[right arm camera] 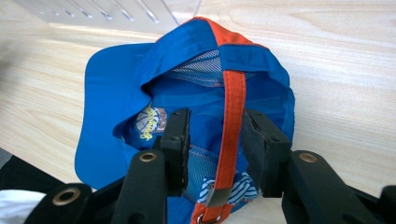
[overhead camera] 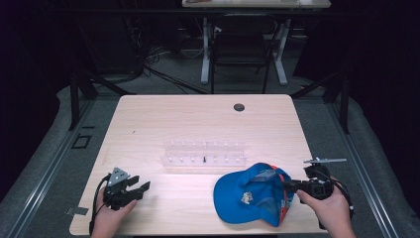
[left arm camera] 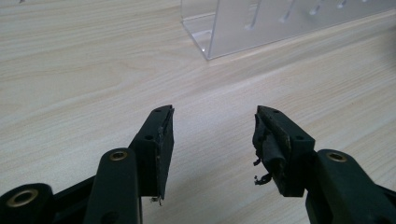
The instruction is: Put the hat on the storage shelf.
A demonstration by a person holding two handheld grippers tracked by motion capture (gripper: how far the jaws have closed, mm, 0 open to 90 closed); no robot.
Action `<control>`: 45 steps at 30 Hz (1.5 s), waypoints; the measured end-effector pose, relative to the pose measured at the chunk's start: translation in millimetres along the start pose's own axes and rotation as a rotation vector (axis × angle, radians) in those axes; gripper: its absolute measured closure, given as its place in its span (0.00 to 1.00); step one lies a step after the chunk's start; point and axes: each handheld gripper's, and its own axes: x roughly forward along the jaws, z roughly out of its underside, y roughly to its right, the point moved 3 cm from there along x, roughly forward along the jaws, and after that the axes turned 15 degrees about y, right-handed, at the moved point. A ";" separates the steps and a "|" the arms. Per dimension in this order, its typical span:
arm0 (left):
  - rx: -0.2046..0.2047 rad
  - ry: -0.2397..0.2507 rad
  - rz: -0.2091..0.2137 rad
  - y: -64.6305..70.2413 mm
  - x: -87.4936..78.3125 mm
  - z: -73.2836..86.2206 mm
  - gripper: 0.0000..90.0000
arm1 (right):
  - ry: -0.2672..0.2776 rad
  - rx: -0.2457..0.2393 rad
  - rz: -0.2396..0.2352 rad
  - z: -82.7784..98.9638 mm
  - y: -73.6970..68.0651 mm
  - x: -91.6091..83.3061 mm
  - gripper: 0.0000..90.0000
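Broadly: pale wood tabletop (overhead camera: 198,124), clear rack (overhead camera: 204,154) at its middle. Blue cap (overhead camera: 250,193) lies upside down at the near right edge, just in front of the rack, brim toward the left. Right gripper (right arm camera: 215,140): fingers apart, straddling the cap's orange strap (right arm camera: 232,112), pads not pressing it. Left gripper (overhead camera: 130,191): near left, well apart from the cap, fingers (left arm camera: 159,140) open over bare wood.

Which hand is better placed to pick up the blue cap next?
The right. The right gripper already has its open jaws on either side of the orange strap at the back of the blue cap. The left gripper sits open over bare table, well away from the cap.
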 end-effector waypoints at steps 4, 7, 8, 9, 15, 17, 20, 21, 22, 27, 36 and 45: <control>0.000 -0.007 0.002 0.2 -0.1 0.0 0.53 | -0.025 -0.008 0.004 -5.8 -0.3 1.1 0.69; 0.001 -0.009 0.003 0.6 0.2 0.5 0.53 | -0.047 -0.005 0.006 -7.6 0.0 3.4 0.69; 0.001 -0.006 0.001 0.7 0.6 0.7 0.53 | -0.058 -0.001 0.002 -7.9 0.2 4.3 0.69; 0.001 -0.007 0.003 0.7 0.8 0.8 0.53 | -0.068 0.005 0.004 -7.9 1.0 5.7 0.69; 0.002 -0.008 0.006 1.1 1.2 1.0 0.53 | -0.103 0.036 -0.012 -6.5 5.1 8.3 0.67; 0.005 -0.009 0.007 1.2 1.2 1.0 0.53 | -0.113 0.044 -0.013 -5.5 6.2 9.5 0.67; 0.006 -0.011 0.008 1.5 1.5 1.1 0.53 | -0.126 0.045 -0.017 -5.3 8.0 11.2 0.66; 0.007 -0.011 0.008 1.5 1.6 1.2 0.53 | -0.144 0.044 -0.018 -4.8 10.3 12.9 0.66; 0.007 -0.010 0.008 1.5 1.6 1.1 0.53 | -0.144 0.044 -0.018 -4.8 10.3 12.9 0.66; 0.005 -0.011 0.007 1.0 1.9 1.3 0.53 | -0.164 0.056 -0.023 -2.2 14.5 20.1 0.66; 0.010 -0.013 0.008 1.3 2.1 1.5 0.53 | -0.197 0.078 -0.042 3.6 17.9 26.9 0.70; 0.009 -0.013 0.007 1.7 2.5 1.7 0.53 | -0.211 0.110 -0.074 4.9 20.9 28.6 0.73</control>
